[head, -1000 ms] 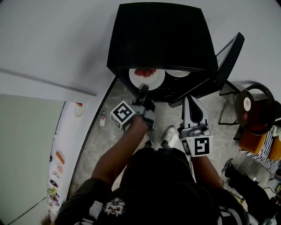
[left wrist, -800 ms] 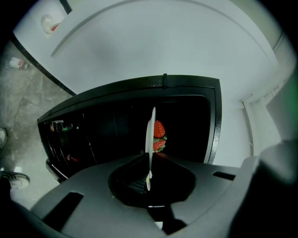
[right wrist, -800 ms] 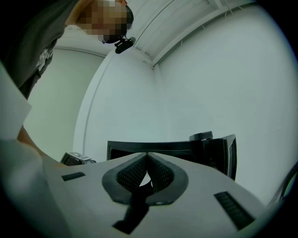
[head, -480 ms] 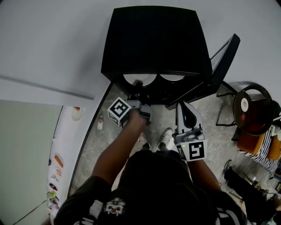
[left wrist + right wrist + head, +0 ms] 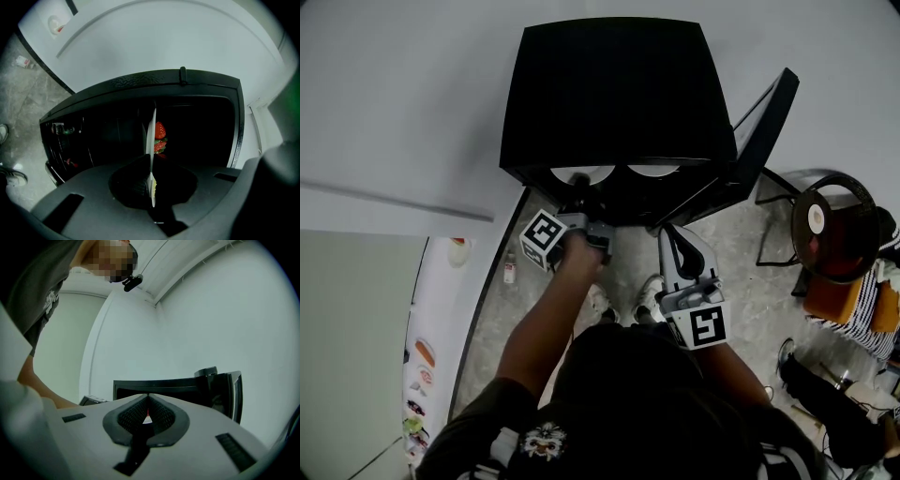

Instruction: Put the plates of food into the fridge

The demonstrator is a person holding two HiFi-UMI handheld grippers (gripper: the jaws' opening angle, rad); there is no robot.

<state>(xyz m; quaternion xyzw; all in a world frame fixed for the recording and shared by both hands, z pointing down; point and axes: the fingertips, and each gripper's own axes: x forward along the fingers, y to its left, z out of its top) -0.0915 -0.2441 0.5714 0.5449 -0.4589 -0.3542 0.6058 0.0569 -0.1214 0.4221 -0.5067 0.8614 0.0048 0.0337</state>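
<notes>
Left tool (image 5: 578, 183) clamped on the rim of a round white plate (image 5: 151, 136) of red strawberries (image 5: 160, 131), in the mouth of the small black fridge (image 5: 614, 89).
Plate edge-on between jaws, beside second white plate (image 5: 653, 171); grey right tool (image 5: 668, 234) shut tight, empty, outside near open black fridge door (image 5: 761, 117).
</notes>
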